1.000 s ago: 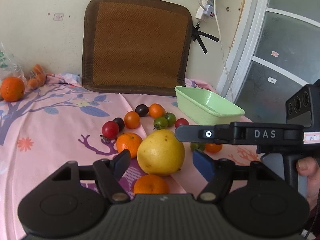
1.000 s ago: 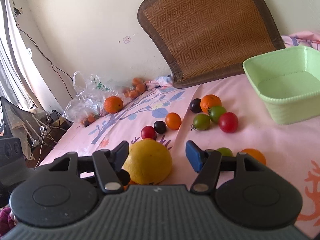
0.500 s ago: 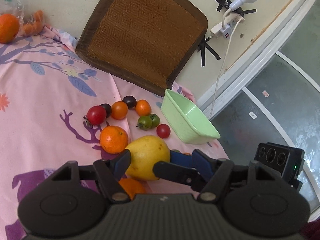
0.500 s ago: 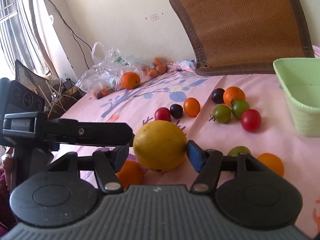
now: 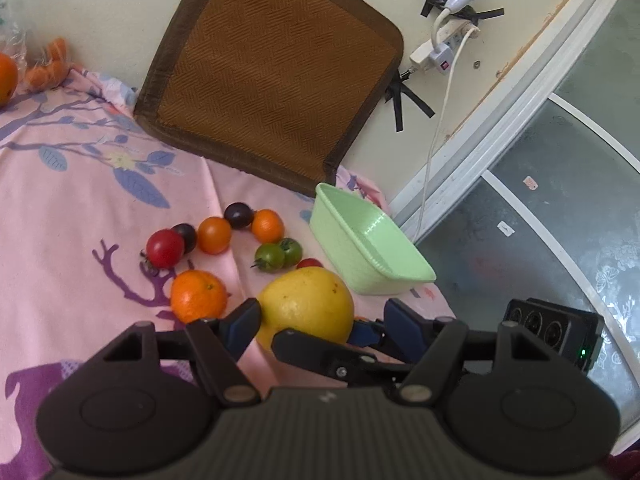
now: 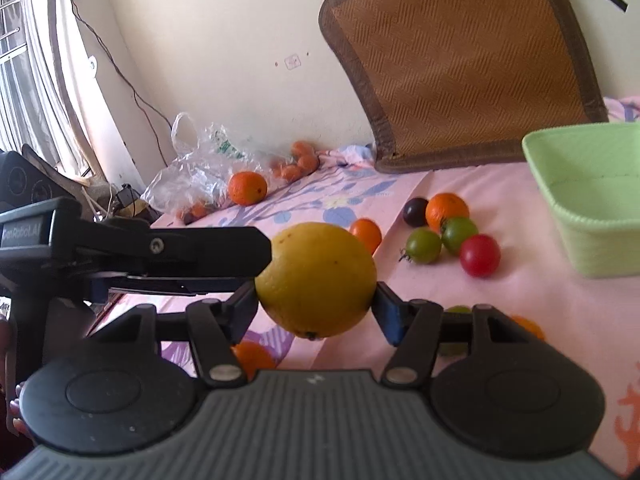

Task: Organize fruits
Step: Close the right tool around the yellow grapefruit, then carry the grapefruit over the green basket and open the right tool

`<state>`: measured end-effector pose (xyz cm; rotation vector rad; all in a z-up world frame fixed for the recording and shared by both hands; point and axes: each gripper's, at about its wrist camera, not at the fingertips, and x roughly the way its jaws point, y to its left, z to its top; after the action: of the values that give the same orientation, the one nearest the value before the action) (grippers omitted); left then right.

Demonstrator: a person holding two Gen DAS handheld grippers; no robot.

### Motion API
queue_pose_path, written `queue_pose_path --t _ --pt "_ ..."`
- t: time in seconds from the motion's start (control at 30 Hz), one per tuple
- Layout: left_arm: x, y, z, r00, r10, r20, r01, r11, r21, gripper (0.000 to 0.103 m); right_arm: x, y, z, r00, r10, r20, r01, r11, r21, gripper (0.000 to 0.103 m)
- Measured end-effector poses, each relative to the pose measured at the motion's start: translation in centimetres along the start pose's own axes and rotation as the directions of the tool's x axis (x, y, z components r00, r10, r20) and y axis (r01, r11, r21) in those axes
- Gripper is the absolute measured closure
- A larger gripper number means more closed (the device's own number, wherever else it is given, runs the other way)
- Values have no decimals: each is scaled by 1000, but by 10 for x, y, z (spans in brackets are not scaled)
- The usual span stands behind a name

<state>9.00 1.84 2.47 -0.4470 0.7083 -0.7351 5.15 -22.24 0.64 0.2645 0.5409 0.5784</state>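
The pink flowered cloth (image 5: 60,200) carries everything, with a woven mat (image 5: 272,76) leaning on the wall behind. The green basin (image 5: 372,236) stands at my right. My right tongs (image 6: 316,300) are closing, both pads pressed on the big yellow fruit (image 6: 316,276), held clear of the cloth. My left tongs (image 5: 320,316) are released, one pad against that fruit. An orange (image 5: 199,296) and small tomatoes (image 5: 272,256) lie near.
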Motion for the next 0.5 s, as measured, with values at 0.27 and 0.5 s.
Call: queue_pose_path --t 0.27,0.5 --pt "57 -67 50 998 -62 12 60 987 148 34 -45 -41 35 967 -153 201 161 987 -22 39" --pt "153 -107 71 990 -120 -69 132 972 194 34 -70 -114 43 920 -307 246 302 952 58 39"
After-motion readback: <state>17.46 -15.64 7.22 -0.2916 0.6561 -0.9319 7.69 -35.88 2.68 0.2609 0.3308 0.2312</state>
